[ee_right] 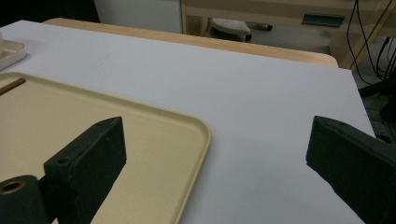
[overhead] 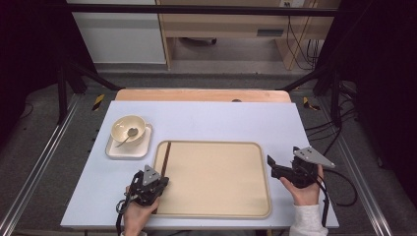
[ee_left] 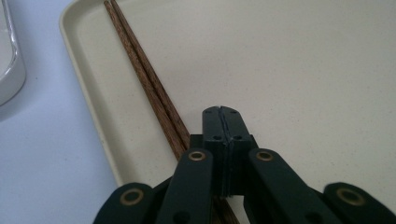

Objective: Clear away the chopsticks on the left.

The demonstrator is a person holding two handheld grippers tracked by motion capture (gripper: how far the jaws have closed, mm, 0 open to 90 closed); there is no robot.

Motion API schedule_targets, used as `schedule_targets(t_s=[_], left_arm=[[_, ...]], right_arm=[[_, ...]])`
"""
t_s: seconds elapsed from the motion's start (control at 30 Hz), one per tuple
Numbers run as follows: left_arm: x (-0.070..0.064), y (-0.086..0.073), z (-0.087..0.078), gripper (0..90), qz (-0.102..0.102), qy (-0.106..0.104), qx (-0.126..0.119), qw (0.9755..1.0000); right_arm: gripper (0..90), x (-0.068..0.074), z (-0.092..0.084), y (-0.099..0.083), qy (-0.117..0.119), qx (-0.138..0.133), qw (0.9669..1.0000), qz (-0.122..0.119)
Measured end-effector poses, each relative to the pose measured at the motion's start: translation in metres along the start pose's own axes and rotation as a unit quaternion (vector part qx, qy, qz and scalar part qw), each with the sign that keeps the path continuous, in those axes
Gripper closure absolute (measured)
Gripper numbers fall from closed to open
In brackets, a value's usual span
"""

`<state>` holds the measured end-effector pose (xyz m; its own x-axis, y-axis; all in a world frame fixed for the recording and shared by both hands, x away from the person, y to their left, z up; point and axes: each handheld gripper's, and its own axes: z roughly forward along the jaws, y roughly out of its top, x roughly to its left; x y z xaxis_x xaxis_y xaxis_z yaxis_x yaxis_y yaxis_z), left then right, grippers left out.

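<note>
A pair of dark wooden chopsticks (overhead: 165,157) (ee_left: 144,74) lies along the left edge inside the beige tray (overhead: 216,177) (ee_left: 303,70). My left gripper (overhead: 162,183) (ee_left: 222,112) rests over the tray's near left corner. Its jaws are shut together with nothing between them, and the chopsticks run just to their left. My right gripper (overhead: 276,168) (ee_right: 215,130) hovers at the tray's right rim (ee_right: 201,135). It is open wide and empty, one jaw over the tray and the other over the white table. One chopstick tip (ee_right: 11,85) shows at the far left of the right gripper view.
A cream bowl (overhead: 128,129) holding a spoon (overhead: 130,134) sits on a square white plate (overhead: 129,149) (ee_left: 9,70) (ee_right: 9,51), left of and behind the tray. The white tabletop (overhead: 221,120) is ringed by a black frame and cables on the floor.
</note>
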<state>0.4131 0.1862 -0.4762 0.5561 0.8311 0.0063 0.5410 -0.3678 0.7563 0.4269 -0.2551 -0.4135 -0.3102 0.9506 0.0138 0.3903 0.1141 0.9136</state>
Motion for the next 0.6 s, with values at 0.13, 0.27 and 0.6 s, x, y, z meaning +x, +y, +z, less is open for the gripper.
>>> schedule_targets(t_s=[0.13,0.27,0.6], left_arm=[[0.003,0.007,-0.007,87.1,-0.003,-0.001,-0.021,0.9998],[0.008,0.015,-0.016,81.0,0.004,-0.001,-0.041,0.9992],[0.028,0.049,-0.036,53.9,0.016,-0.024,-0.086,0.9959]], right_arm=[[5.2,0.000,0.000,0.000,-0.001,0.000,1.0000,0.000],[5.1,0.000,0.000,0.000,-0.002,-0.001,1.0000,0.000],[5.1,0.000,0.000,0.000,-0.001,0.000,1.0000,0.001]])
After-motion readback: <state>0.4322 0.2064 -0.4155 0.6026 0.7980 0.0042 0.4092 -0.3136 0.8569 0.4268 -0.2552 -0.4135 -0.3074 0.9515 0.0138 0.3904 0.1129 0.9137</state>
